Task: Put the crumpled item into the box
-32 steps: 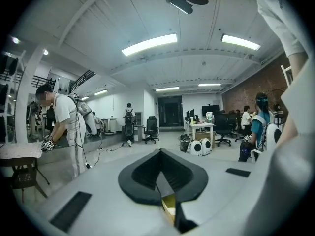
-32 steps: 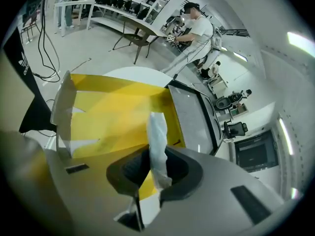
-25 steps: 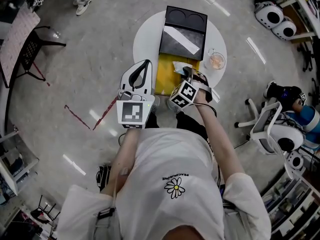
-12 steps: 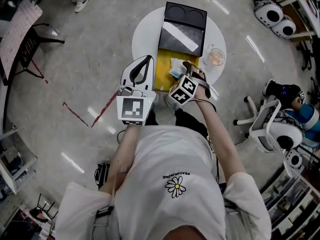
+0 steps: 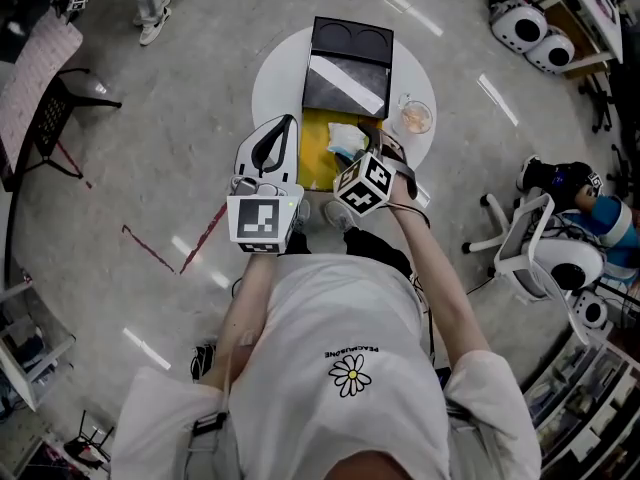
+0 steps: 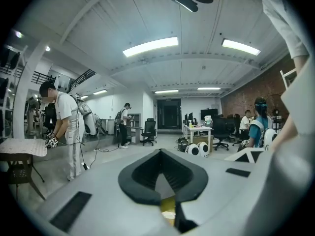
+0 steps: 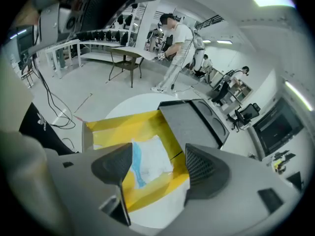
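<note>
The crumpled white and blue item (image 7: 147,157) lies inside the yellow box (image 7: 123,127) on the round white table (image 5: 272,78). The box's black lid (image 5: 345,68) stands folded back at the far side. My right gripper (image 7: 160,163) hovers just above the item with its jaws wide open, and neither pad touches it. In the head view this right gripper (image 5: 368,151) is over the box's near right part, beside the item (image 5: 343,138). My left gripper (image 5: 281,126) is held to the left of the box, jaws shut on nothing, and points out into the room.
A clear cup (image 5: 414,118) stands on the table right of the box. A white chair (image 5: 525,248) is on the floor to the right. A person (image 6: 64,127) bends over a small table (image 6: 19,149) far off.
My right gripper's jaws have opened and let go of the crumpled item, which now rests in the yellow box. The left gripper has stayed beside the box.
</note>
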`<state>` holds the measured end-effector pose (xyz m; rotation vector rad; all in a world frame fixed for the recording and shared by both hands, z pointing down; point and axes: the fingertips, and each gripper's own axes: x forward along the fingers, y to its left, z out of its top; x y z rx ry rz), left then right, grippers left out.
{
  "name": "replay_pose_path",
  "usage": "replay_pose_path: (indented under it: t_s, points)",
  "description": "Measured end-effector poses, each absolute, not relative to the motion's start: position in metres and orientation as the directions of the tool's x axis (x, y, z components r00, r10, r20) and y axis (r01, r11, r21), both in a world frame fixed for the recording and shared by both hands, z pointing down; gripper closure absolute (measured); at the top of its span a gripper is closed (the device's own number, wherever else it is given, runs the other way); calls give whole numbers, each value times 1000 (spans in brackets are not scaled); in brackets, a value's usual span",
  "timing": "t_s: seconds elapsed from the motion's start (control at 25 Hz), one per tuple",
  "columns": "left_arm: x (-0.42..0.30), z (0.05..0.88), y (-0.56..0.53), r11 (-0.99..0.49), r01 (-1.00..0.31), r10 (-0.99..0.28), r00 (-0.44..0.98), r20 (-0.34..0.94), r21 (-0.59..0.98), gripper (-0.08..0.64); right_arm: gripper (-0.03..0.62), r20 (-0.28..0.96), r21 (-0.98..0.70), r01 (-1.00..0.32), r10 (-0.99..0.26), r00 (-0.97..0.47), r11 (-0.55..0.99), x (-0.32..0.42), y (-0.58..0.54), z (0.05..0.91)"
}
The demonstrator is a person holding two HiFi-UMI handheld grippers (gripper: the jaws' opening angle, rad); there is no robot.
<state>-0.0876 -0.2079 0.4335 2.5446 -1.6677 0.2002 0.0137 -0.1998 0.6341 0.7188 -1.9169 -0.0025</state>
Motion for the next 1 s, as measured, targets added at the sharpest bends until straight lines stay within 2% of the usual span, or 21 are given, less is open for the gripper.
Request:
replay_pose_path:
  t_s: [0.36,0.48,0.64,0.68,0.72,0.76,0.84,1.0]
  points:
    - [-66,409,-218,-429,-903,-900,425,98,-18,558,275,646,320,-682,-678,-350,657,23,-237,524]
    - [-60,398,-221,-434,-900,-899,430,85,-33,558,275,542,245,-784,-751,-377,570,33,-244,479]
    - [-58,385,-229,-440,-897,-898,436,63,-54,558,285,329,85,-880,-847,-419,468,46,-246,418]
    - [-57,382,-230,-440,-896,-897,437,58,-58,558,305,278,54,-896,-868,-411,441,51,-244,404]
    - [-56,378,-232,-441,-895,-897,438,52,-62,558,367,233,30,-909,-888,-398,415,56,-242,391]
    - [-55,374,-234,-442,-895,-897,439,46,-67,558,399,195,12,-920,-903,-383,393,62,-240,380]
    - [-52,367,-238,-441,-894,-897,440,34,-81,558,439,145,-12,-931,-921,-362,364,70,-235,364]
    - [-41,352,-241,-453,-885,-891,454,17,-108,558,463,120,-26,-945,-938,-325,325,82,-227,355]
